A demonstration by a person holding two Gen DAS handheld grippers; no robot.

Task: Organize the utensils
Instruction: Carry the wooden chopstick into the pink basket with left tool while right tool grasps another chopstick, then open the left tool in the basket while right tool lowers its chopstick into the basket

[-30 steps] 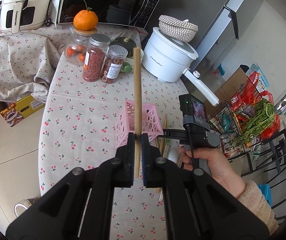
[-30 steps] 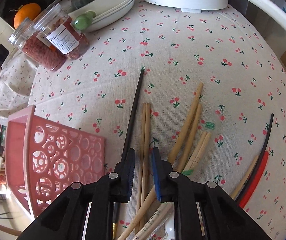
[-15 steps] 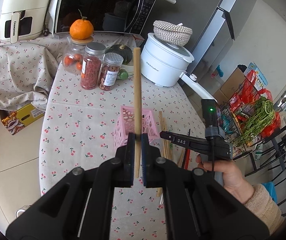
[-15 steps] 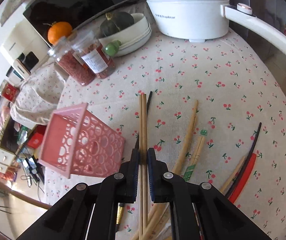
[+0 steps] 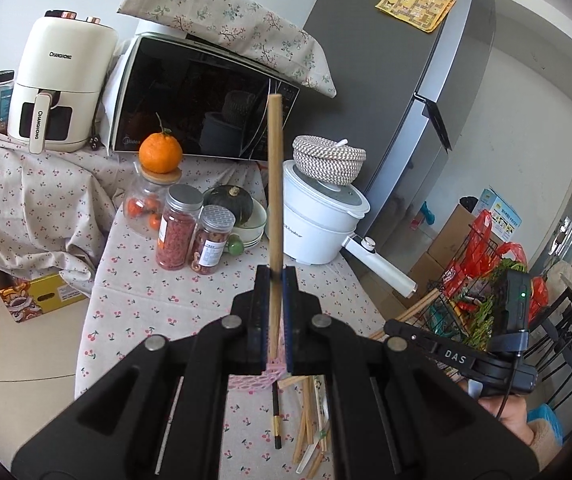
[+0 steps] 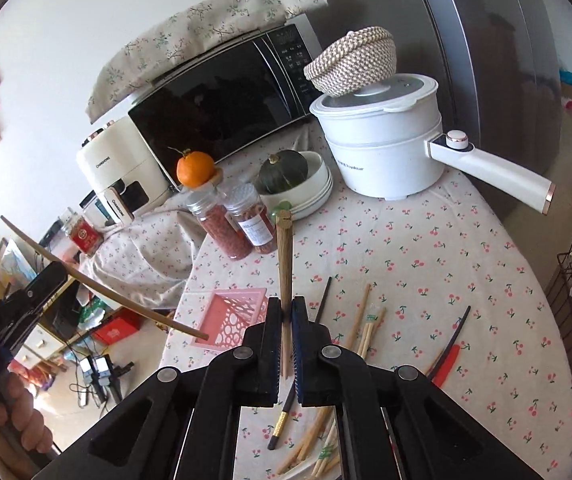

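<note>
Left gripper (image 5: pixel 276 280) clenches one wooden chopstick (image 5: pixel 275 184); right gripper (image 6: pixel 286 308) grips a wooden chopstick pair (image 6: pixel 285 256) (pink basket (image 6: pixel 232 318) just left, below).

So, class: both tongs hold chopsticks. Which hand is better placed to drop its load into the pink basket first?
Probably the left: in its own view the left tongs hold a wooden chopstick with the pink perforated plastic basket showing just beneath them. The right tongs sit beside it.

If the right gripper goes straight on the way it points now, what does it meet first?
Probably the two red-filled jars: the right gripper, shut on a wooden chopstick pair, aims over the pink basket toward them. Depth is unclear.
</note>
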